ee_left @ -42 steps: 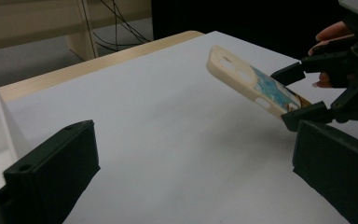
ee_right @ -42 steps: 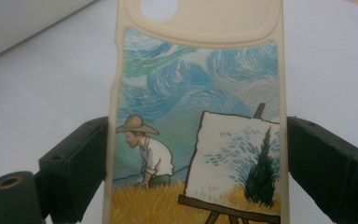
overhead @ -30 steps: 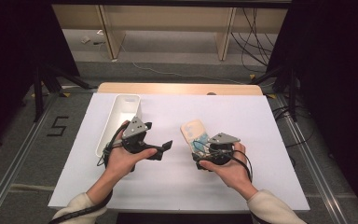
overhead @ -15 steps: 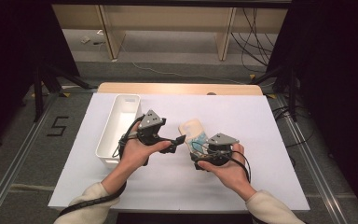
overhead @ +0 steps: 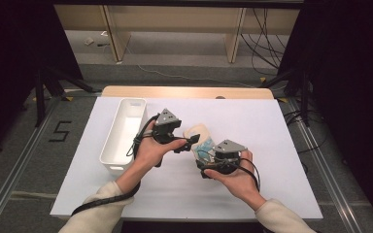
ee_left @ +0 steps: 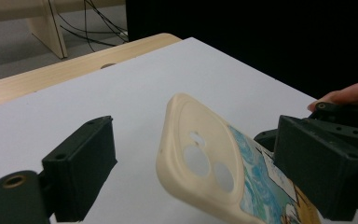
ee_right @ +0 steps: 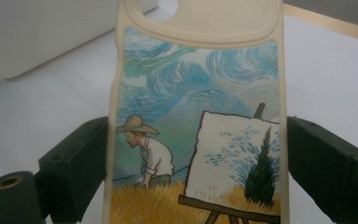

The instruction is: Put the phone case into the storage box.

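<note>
Now: phone case held between two grippers

Right gripper [overhead: 208, 153] clamps a cream rubbery phone case [ee_right: 198, 116] with a painted field scene by its long edges, above the white table sheet [overhead: 272, 145]. Left gripper [overhead: 190, 141] gaping, jaws either side of the case's camera end, seemingly not touching. White oblong plastic bin [overhead: 124, 133] sits left.

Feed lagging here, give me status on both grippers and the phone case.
Right gripper shut on phone case. Left gripper open, jaws either side of the case's camera end. White bin off to the left, nothing in the way.

Left gripper [overhead: 190, 141] jaws spread wide, right gripper [overhead: 205, 151] jaws clamped, hands close together
</note>
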Available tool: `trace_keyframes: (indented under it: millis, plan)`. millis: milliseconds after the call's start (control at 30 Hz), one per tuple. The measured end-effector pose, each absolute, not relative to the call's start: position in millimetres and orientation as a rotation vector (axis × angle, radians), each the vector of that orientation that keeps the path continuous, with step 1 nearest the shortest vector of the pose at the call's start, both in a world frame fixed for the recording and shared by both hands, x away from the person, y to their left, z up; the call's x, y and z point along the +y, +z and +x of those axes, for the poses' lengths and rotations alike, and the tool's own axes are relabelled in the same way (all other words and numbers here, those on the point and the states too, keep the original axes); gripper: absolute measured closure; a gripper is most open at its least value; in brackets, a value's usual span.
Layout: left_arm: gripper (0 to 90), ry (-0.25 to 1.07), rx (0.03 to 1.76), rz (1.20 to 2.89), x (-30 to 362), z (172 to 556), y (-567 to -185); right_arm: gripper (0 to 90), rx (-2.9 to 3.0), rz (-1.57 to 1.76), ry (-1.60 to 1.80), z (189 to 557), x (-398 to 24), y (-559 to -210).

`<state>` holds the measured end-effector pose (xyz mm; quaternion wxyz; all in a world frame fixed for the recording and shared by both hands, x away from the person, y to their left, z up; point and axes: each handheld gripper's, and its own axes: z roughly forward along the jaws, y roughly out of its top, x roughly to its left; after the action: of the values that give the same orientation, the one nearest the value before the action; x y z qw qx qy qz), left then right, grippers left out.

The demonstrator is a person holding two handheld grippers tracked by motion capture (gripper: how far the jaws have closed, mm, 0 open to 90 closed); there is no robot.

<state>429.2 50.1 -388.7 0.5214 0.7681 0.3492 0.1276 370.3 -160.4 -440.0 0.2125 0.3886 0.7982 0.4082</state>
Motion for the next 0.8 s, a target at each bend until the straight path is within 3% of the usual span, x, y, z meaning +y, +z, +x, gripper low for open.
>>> trace_keyframes:
  millis: [800]
  plan:
    - [30.1,0.163,0.97,1.922,28,457,-389,11.3,2.21,1.004,1.121,366,-157,-436]
